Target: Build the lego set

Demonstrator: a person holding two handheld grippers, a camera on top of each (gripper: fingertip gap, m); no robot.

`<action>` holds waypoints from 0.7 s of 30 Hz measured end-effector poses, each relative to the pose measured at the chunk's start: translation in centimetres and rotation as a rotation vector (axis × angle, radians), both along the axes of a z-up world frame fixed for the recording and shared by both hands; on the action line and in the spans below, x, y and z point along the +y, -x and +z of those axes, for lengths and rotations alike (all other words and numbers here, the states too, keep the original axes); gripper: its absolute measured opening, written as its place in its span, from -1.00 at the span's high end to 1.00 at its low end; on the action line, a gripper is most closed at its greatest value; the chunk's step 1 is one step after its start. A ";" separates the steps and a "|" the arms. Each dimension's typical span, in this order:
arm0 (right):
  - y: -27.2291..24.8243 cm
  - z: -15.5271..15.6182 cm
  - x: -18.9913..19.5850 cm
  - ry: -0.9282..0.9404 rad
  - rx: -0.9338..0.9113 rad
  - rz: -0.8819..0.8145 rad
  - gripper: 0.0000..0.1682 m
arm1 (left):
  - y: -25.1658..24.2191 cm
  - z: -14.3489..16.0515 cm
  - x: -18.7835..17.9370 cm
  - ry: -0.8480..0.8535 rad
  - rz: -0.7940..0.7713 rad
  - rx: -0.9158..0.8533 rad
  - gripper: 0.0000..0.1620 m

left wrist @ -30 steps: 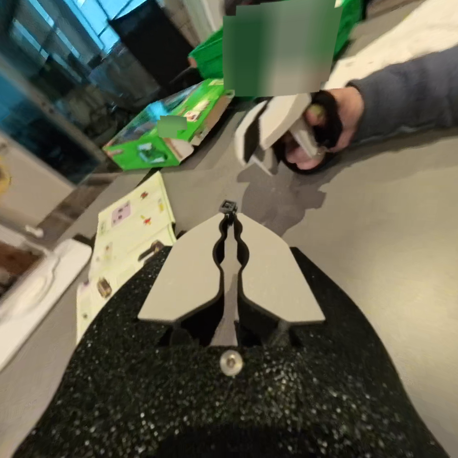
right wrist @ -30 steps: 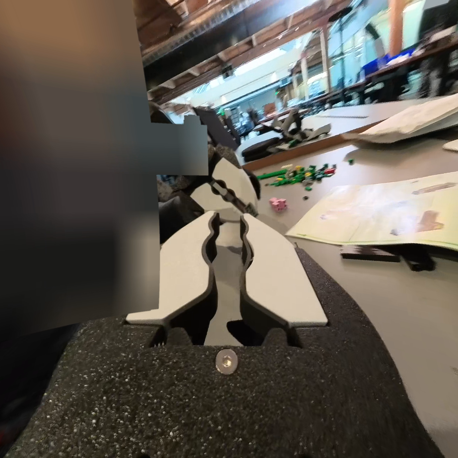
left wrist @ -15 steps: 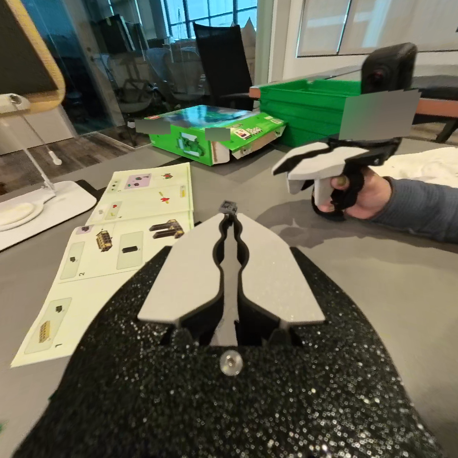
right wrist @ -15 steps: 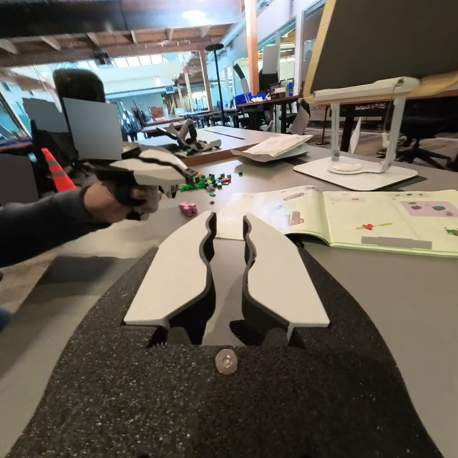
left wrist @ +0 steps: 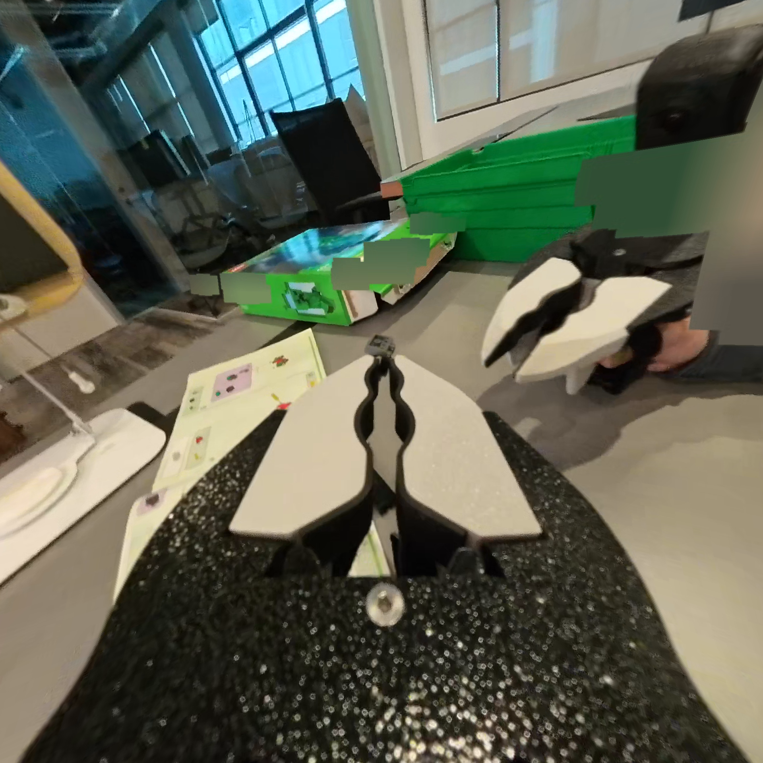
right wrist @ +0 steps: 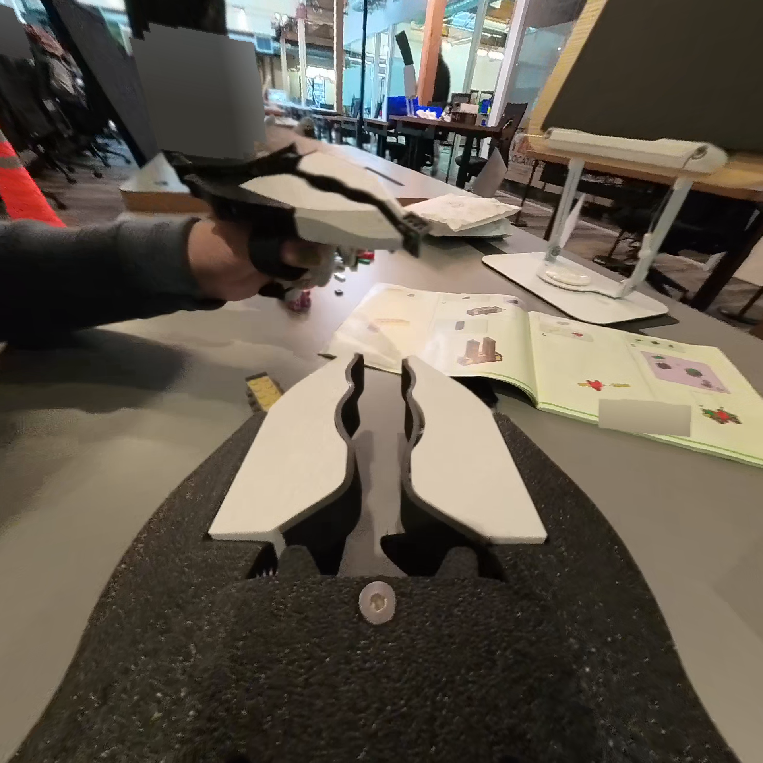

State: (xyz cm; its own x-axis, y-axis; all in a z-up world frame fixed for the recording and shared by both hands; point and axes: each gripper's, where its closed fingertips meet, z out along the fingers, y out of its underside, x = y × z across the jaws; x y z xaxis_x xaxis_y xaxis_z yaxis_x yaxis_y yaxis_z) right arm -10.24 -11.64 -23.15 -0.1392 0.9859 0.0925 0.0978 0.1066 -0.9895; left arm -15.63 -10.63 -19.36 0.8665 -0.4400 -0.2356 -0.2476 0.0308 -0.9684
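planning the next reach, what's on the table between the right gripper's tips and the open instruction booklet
In the right wrist view, only bare grey table lies between the right gripper and the instruction booklet.

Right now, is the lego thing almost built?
Not nearly. The box is open and the instruction booklet lies open. The left claw pinches one small dark brick; the right claw is open and empty. A yellow-topped piece and loose bricks wait on the table.

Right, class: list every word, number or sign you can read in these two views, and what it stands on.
Instruction booklet: pictures, print too small to read.
Green box: lettering blurred or covered.
Far sign: cut off and blurred, not given.
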 end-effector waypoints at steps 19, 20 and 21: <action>-0.3 1.5 0.3 0.134 0.090 0.026 0.82 | -3.4 -1.2 -1.5 -0.181 -0.160 0.033 0.95; -0.3 1.8 0.0 0.154 0.105 0.048 0.83 | -3.5 -1.2 -1.6 -0.177 -0.168 0.032 0.95; -0.4 2.0 -0.2 0.171 0.116 0.065 0.83 | -3.8 -1.2 -1.7 -0.170 -0.185 0.032 0.95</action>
